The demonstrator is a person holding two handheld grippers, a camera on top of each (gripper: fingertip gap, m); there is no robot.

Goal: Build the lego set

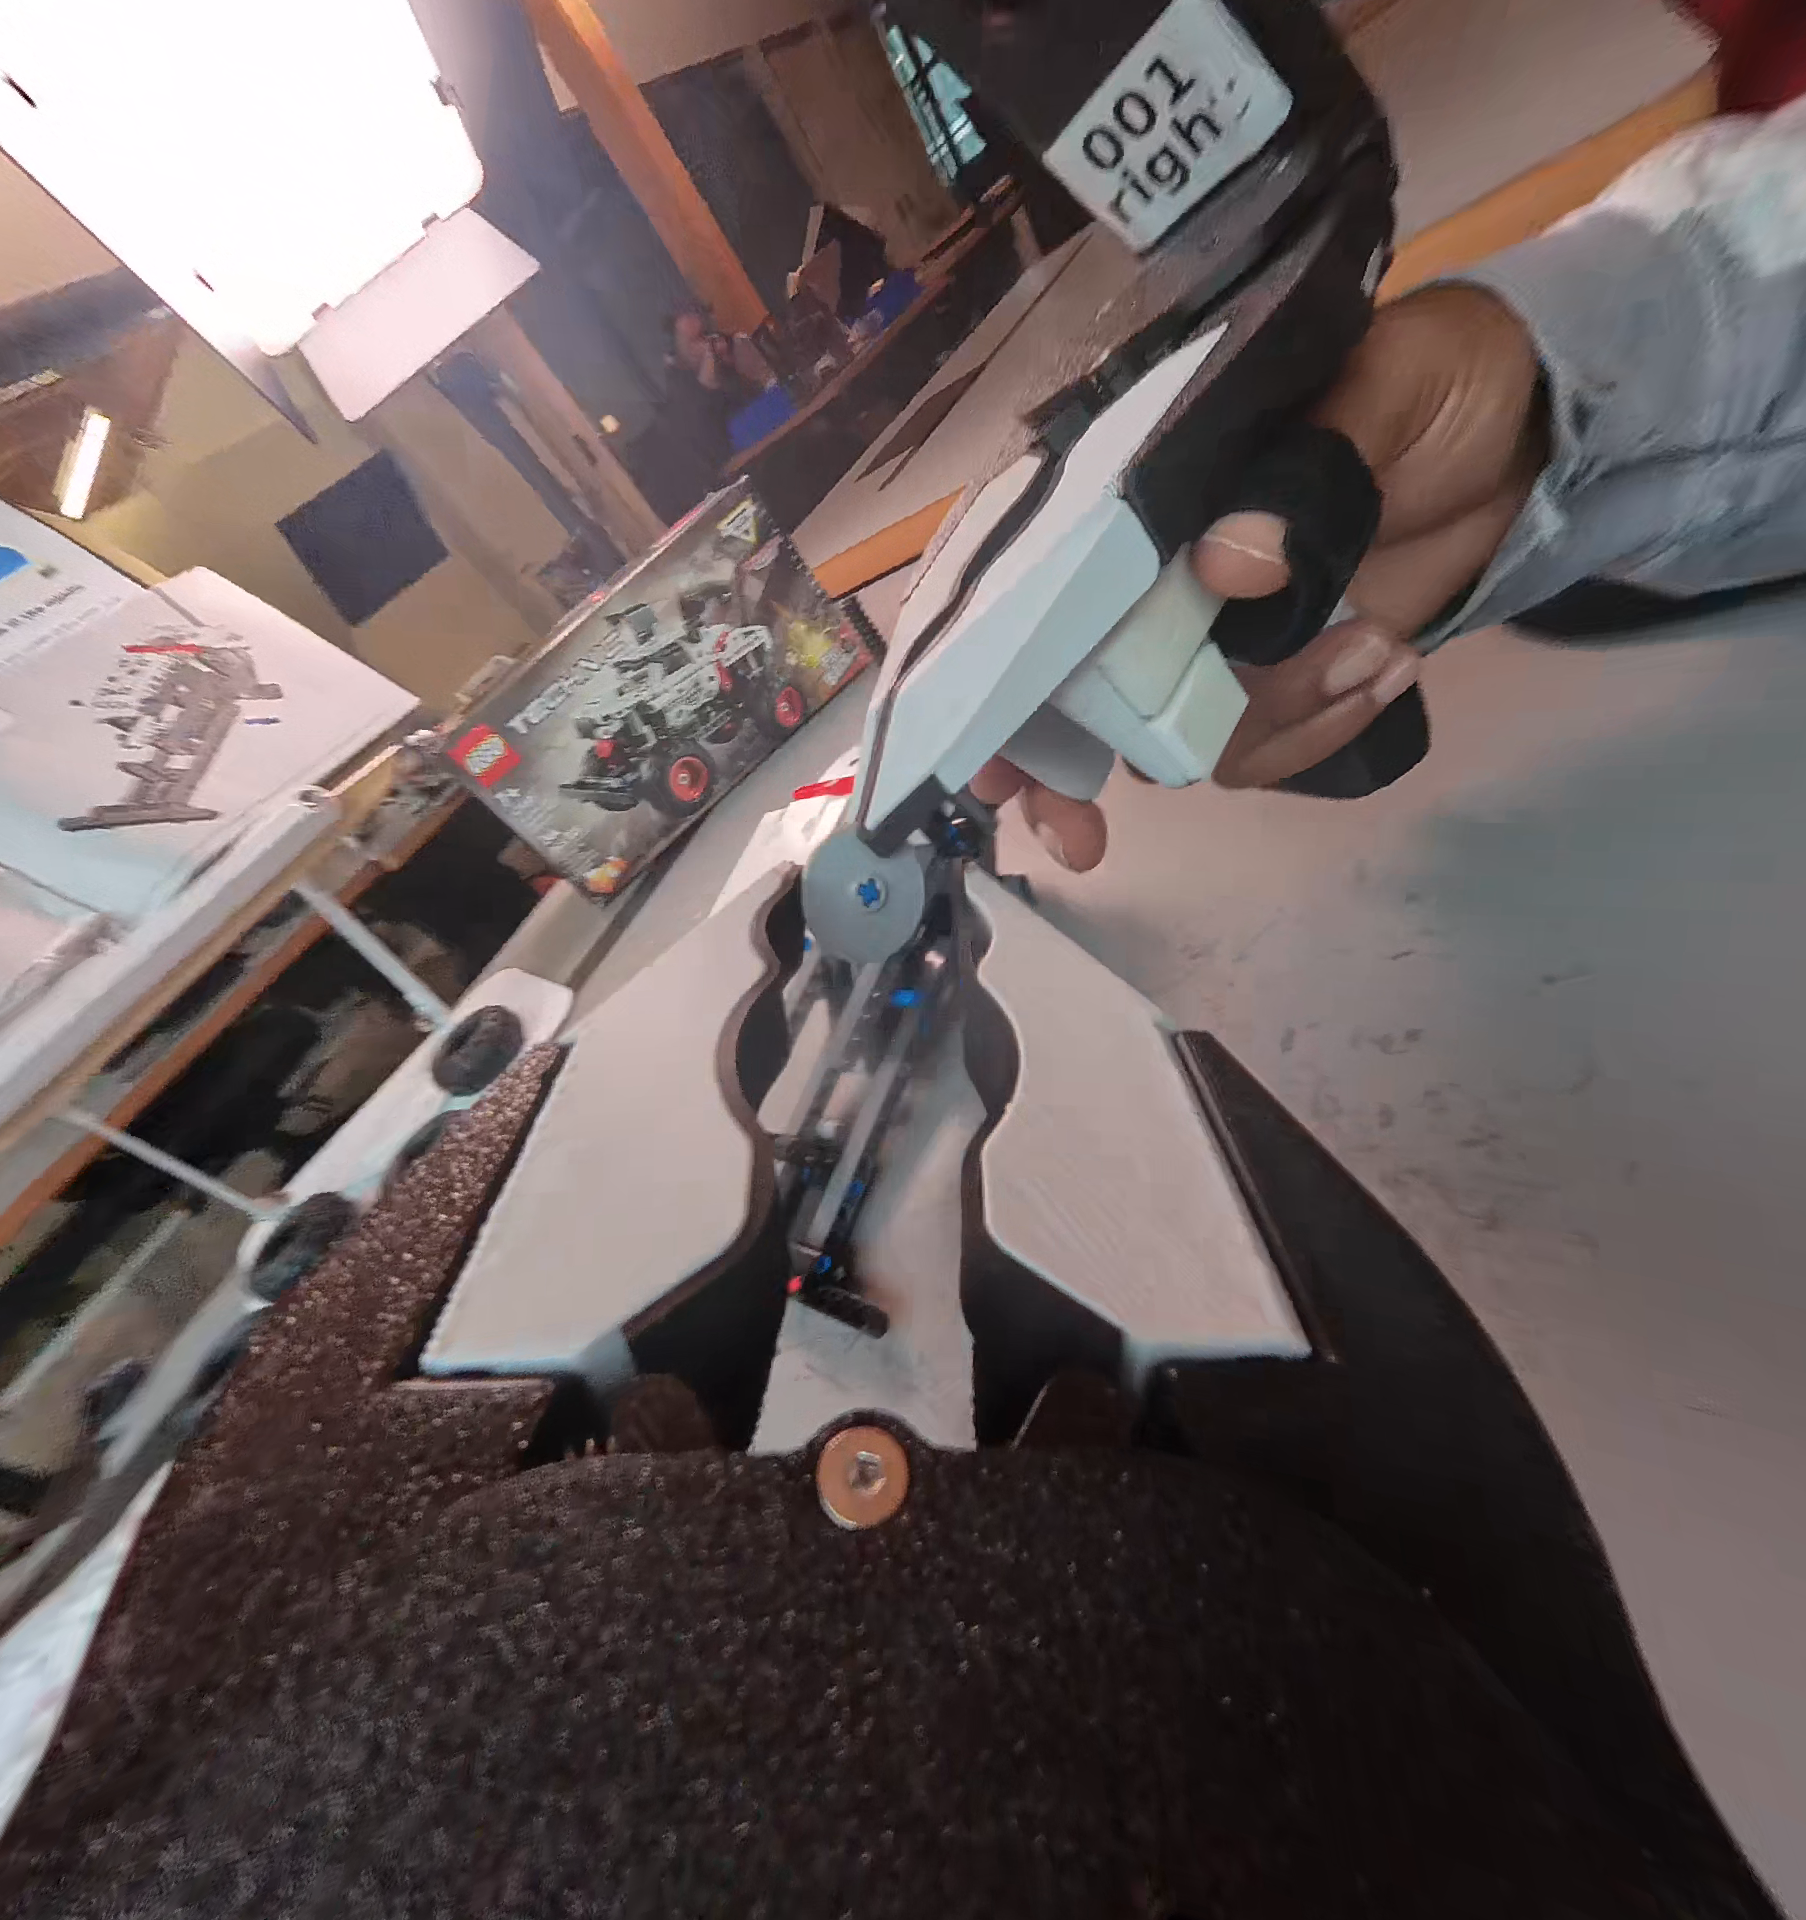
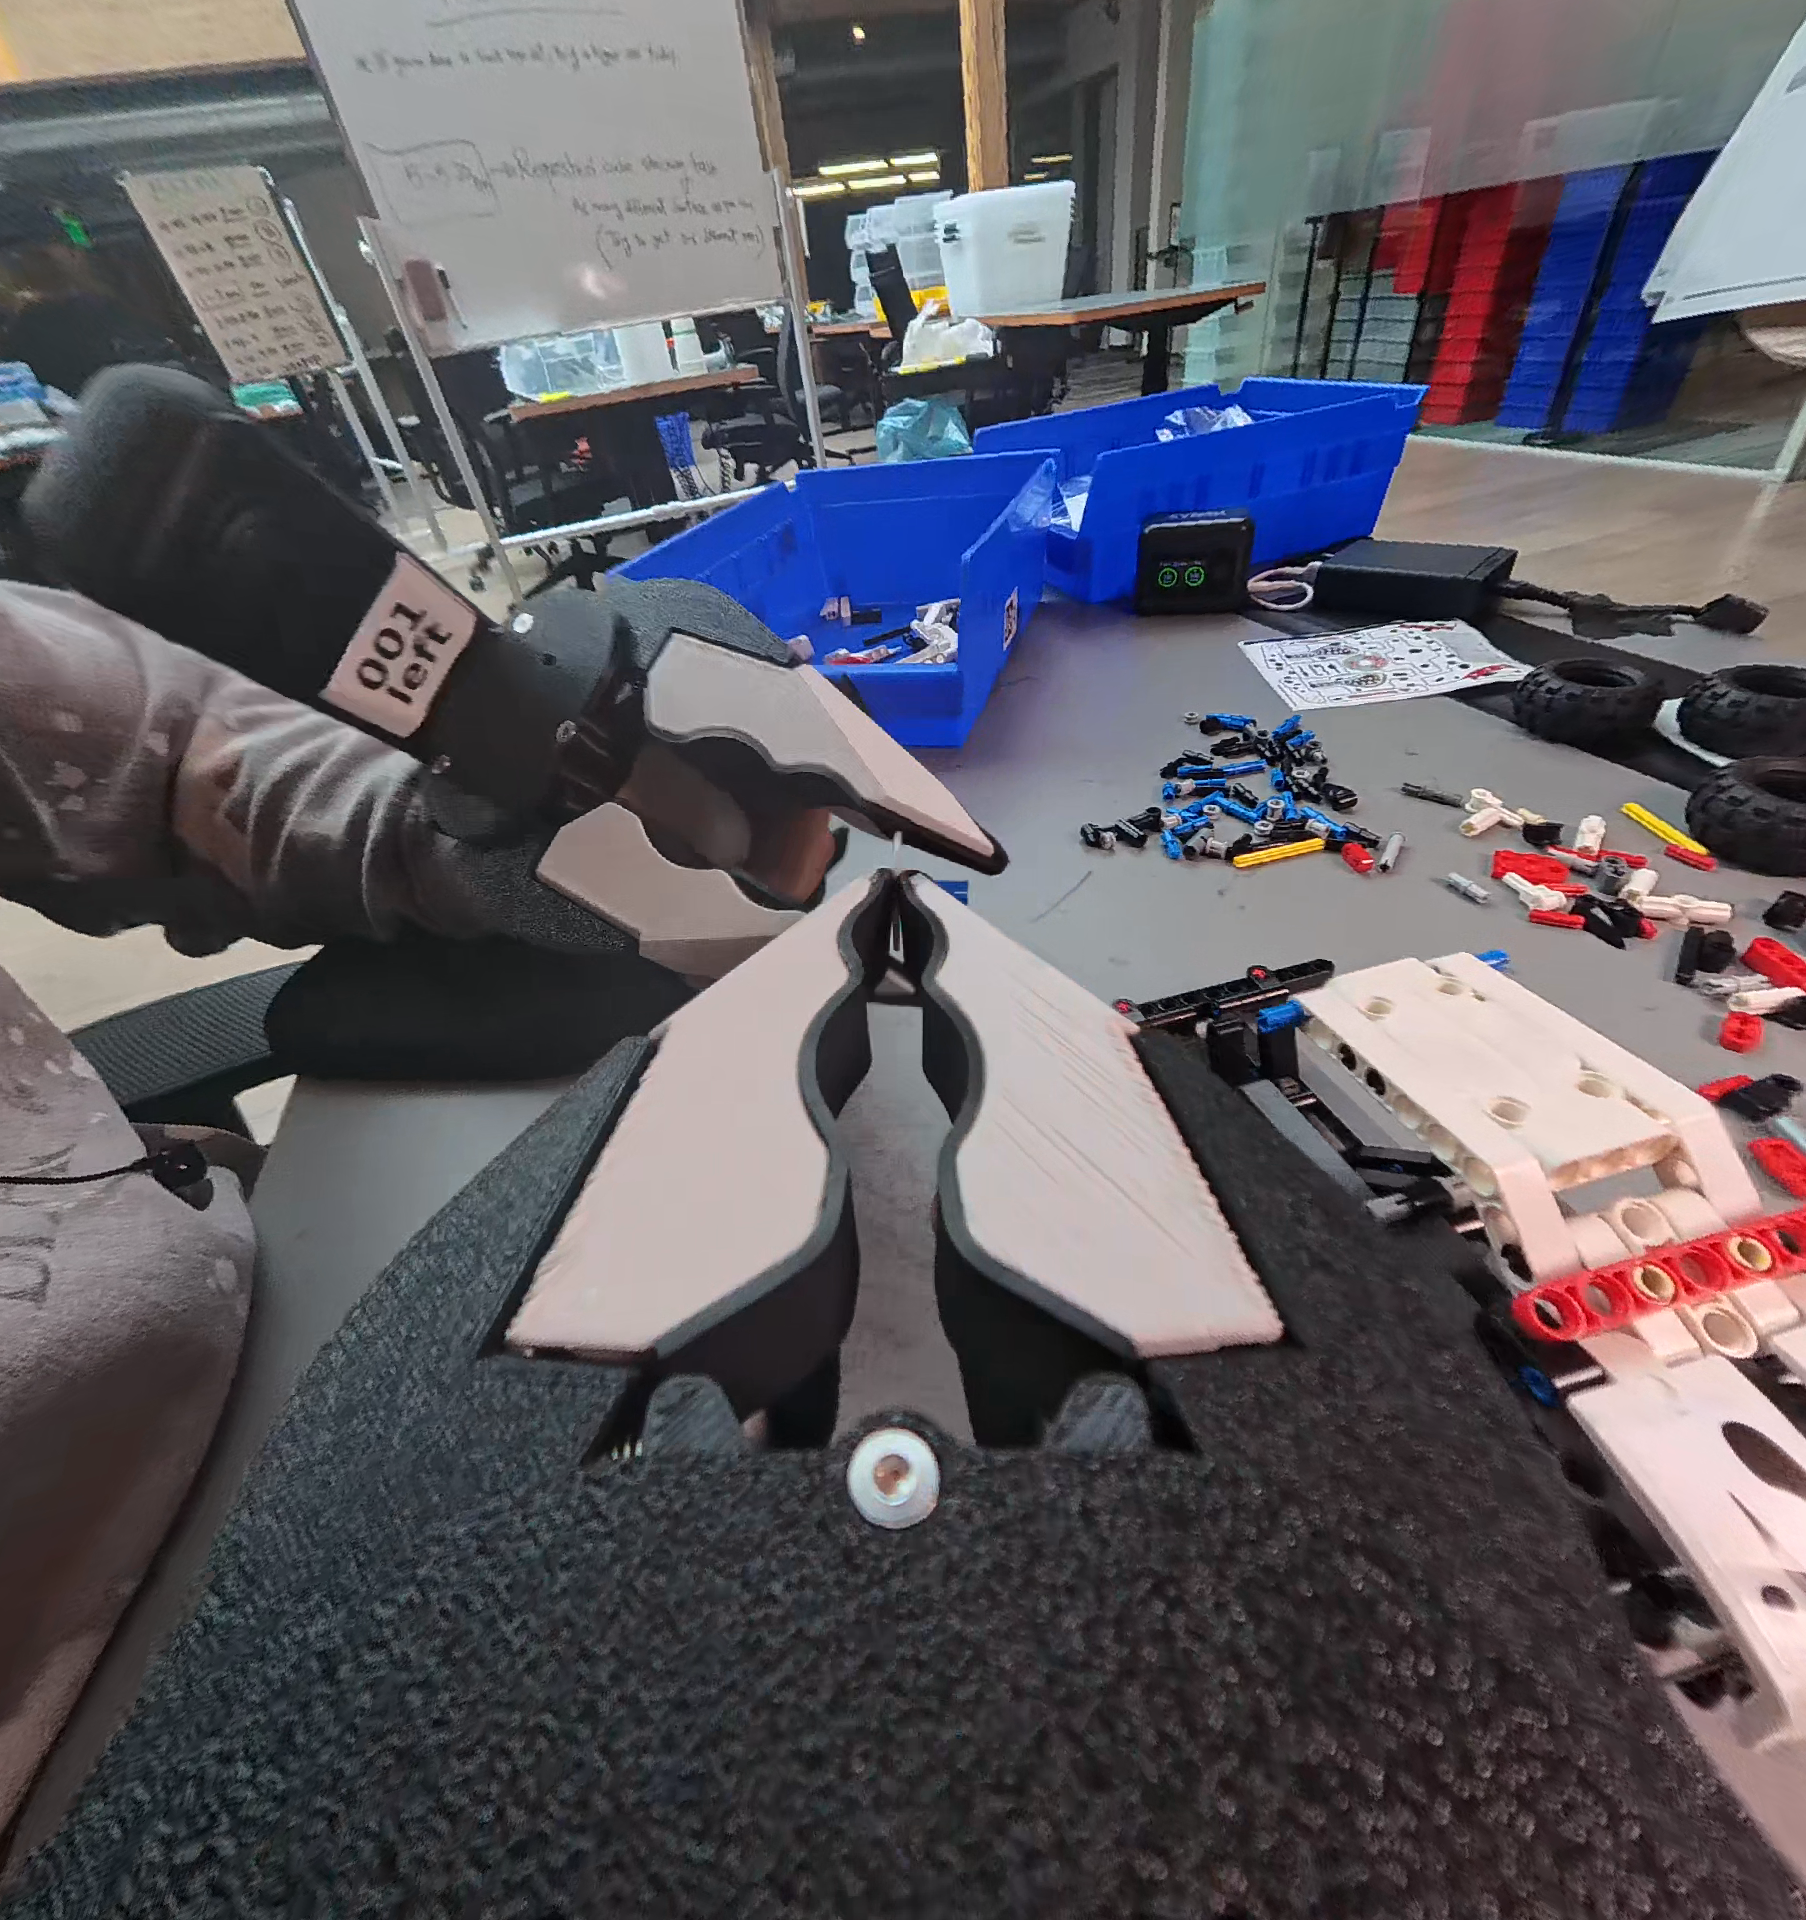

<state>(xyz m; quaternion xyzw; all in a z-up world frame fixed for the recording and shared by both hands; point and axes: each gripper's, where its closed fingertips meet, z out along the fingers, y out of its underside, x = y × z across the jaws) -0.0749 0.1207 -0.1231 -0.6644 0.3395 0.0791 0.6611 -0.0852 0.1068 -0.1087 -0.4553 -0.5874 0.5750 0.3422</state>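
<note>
My left gripper (image 1: 878,902) is shut on a narrow grey and black Lego sub-assembly (image 1: 847,1101) with blue pins, which runs lengthways between its fingers. A thin grey round disc (image 1: 857,909) on a blue axle sits at its far end, by the fingertips. My right gripper (image 1: 878,831) comes in from the upper right and its tips meet on the disc's upper rim. In the right wrist view the right gripper (image 2: 894,883) is shut on a thin pale sliver (image 2: 894,860), the disc seen edge-on. The left gripper's upper finger (image 2: 826,748) lies just above it.
A large white Lego body with a red beam (image 2: 1481,1081) lies on the grey table (image 2: 1138,914) to the right. Loose small pieces (image 2: 1252,800), several tyres (image 2: 1772,707), a sticker sheet (image 2: 1366,665) and two blue bins (image 2: 878,582) lie beyond. The Lego box (image 1: 650,686) and instruction booklet (image 1: 130,707) stand at the table's far side. The grippers are tip to tip, or close to it.
</note>
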